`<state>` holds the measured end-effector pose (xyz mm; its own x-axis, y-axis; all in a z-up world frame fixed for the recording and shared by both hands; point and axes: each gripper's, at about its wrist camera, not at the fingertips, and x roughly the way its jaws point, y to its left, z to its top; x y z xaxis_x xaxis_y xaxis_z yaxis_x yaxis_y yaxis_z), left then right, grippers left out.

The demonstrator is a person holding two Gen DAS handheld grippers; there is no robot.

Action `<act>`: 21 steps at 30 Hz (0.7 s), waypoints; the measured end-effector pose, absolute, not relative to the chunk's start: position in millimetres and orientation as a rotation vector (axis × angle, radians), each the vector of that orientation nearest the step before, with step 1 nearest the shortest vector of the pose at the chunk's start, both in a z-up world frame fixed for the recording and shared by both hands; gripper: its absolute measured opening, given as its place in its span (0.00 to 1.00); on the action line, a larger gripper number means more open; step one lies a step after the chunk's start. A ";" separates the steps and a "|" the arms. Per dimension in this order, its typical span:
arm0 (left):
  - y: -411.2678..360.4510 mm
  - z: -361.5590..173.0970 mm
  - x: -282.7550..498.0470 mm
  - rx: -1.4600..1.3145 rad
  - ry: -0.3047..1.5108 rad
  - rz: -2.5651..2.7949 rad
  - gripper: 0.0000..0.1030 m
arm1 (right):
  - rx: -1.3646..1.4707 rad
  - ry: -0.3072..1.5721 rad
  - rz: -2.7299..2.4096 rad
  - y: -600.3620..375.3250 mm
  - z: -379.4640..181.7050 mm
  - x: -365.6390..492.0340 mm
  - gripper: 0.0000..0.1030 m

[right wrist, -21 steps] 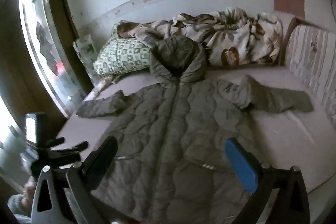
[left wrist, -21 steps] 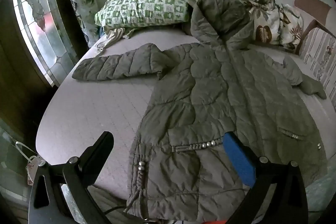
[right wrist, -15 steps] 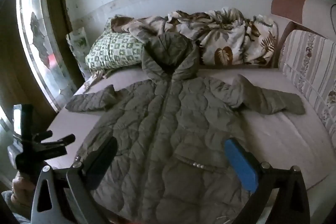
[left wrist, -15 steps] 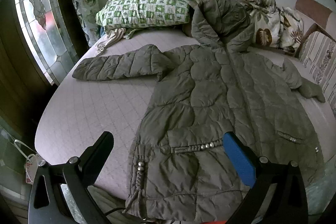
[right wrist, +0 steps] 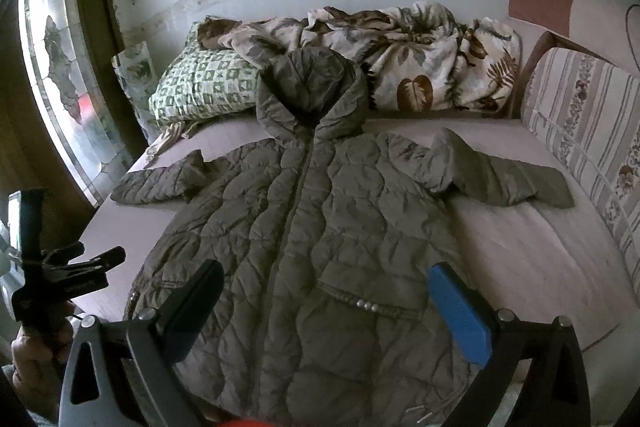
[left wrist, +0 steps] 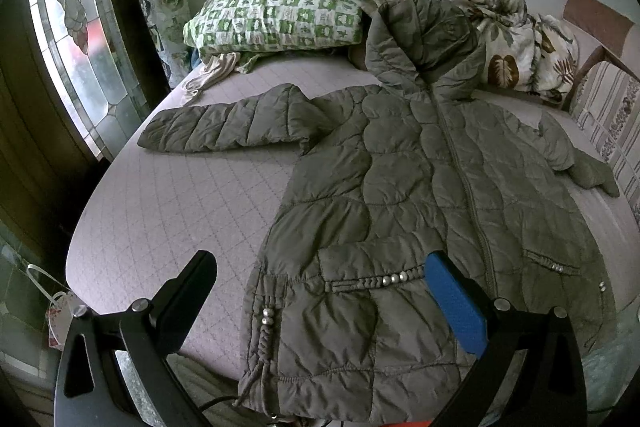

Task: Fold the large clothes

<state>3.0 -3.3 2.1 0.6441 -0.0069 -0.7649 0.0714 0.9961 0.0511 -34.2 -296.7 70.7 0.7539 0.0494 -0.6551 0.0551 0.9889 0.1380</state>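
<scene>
Coat (left wrist: 420,211) lies spread flat on the bed (left wrist: 168,211), front up and sleeves out, ready for us to fold. Both grippers, left (left wrist: 320,291) and right (right wrist: 326,301), hover with fingers wide, holding nothing. Its near hem is cut off, and the hood probably rests on the blanket (right wrist: 420,67).

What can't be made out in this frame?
- Coat hem: both views, cut off at the bottom edge behind the open right gripper and left gripper.
- Coat's underside: against the bed.
- Blanket, lower middle: right view, behind the hood.
</scene>
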 end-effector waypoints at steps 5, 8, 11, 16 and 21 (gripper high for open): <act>-3.0 2.0 2.8 0.082 0.860 -0.039 1.00 | 0.150 0.721 -0.005 -295.9 69.4 -34.0 1.00; -3.2 2.0 3.0 0.082 0.866 -0.039 1.00 | 0.150 0.720 -0.006 -295.8 68.6 -34.3 1.00; -3.6 1.9 2.2 0.079 0.858 -0.035 1.00 | 0.148 0.720 -0.005 -296.4 68.2 -34.6 1.00; -1.7 2.9 -0.6 0.079 0.817 -0.021 1.00 | 0.149 0.721 -0.005 -295.7 68.1 -34.2 1.00; 0.3 3.9 -0.8 0.069 0.811 -0.023 1.00 | 0.147 0.722 -0.005 -295.2 66.6 -34.5 1.00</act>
<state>-0.8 0.3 3.9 0.6884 0.0060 -0.7253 0.0473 0.9975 0.0531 -34.5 -295.2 66.6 0.7512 0.0459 -0.6585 0.0557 0.9896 0.1325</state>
